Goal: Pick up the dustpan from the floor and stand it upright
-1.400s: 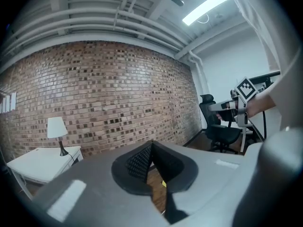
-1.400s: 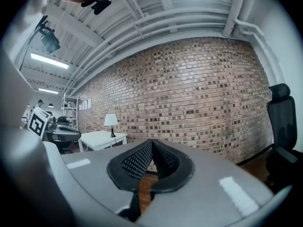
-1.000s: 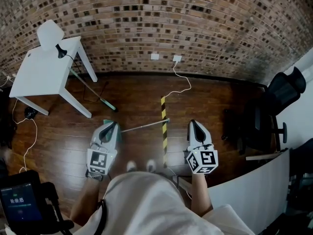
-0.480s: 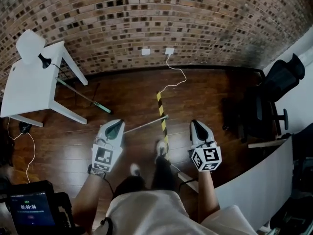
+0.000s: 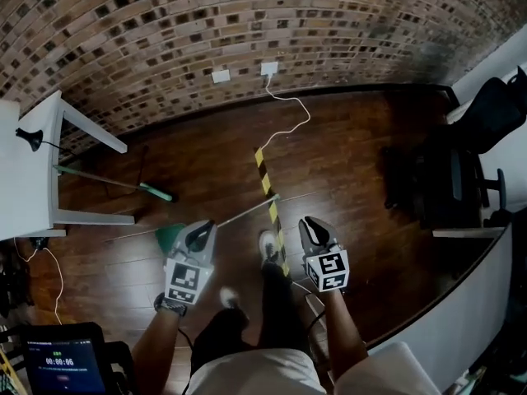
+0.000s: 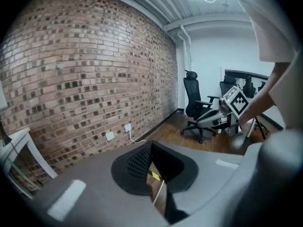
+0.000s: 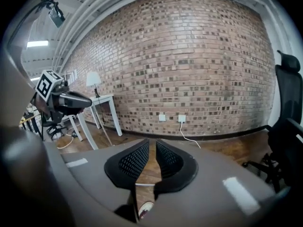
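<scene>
The dustpan lies flat on the wooden floor: a green pan (image 5: 169, 237) with a long silver handle (image 5: 247, 210) running up and right to the striped tape. My left gripper (image 5: 202, 227) hovers just right of the pan, over the handle's lower end, its tips together and nothing held (image 6: 151, 148). Through its gap the handle (image 6: 158, 193) shows as a thin silver line. My right gripper (image 5: 311, 223) hangs right of the tape, apart from the dustpan. Its jaws have just been opening; they stand slightly open (image 7: 150, 143) with only floor between them.
A broom (image 5: 115, 183) with a green head lies by the white table (image 5: 29, 179) at the left. Black-yellow tape (image 5: 265, 175) crosses the floor between my grippers. The person's shoe (image 5: 268, 245) is close below. A black office chair (image 5: 461, 179) and a white partition (image 5: 461, 303) stand at right.
Both grippers have sunk toward the floor and moved forward. The person has stepped ahead, and the left gripper now sits beside the green pan.
</scene>
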`<state>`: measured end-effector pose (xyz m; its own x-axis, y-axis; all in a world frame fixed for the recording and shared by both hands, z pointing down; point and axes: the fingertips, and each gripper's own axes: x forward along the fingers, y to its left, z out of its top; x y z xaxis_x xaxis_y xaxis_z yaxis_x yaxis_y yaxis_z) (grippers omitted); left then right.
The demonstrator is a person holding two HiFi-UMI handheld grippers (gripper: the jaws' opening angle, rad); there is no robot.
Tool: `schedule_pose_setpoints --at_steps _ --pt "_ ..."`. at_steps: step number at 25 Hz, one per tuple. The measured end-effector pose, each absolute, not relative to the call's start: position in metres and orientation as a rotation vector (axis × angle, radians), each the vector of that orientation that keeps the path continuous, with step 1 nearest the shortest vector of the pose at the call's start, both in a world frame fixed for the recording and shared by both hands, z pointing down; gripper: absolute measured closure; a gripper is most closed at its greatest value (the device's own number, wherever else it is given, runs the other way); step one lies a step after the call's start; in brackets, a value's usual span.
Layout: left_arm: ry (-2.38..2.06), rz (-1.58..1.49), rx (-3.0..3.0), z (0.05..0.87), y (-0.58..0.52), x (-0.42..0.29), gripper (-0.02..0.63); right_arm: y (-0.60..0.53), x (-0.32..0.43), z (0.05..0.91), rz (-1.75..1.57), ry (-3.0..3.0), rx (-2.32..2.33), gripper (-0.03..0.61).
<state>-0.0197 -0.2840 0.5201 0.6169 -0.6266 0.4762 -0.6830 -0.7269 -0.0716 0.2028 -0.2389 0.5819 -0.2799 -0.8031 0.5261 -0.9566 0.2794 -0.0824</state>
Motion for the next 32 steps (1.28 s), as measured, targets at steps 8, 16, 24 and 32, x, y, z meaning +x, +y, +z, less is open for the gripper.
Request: schedule_pose_setpoints --at_steps 8,16,24,32 --pt "-0.943 0.8 2.661 0.688 -0.324 0.039 0.612 -0.278 0.235 0.771 0.603 -2.137 1.449 0.486" --pt "-0.82 0.842 2.602 0.872 -0.339 0.074 0.612 -0.309 0.271 0.948 0.639 -2.058 1.513 0.462" --pt "-0.736 0.864 2.589 0.998 -0.344 0.081 0.612 -0.324 0.271 1.094 0.593 -2.03 1.428 0.417" --pt "-0.713 0.877 2.619 1.077 -0.361 0.071 0.612 -0.343 0.245 1.208 0.396 -2.007 1.161 0.385"
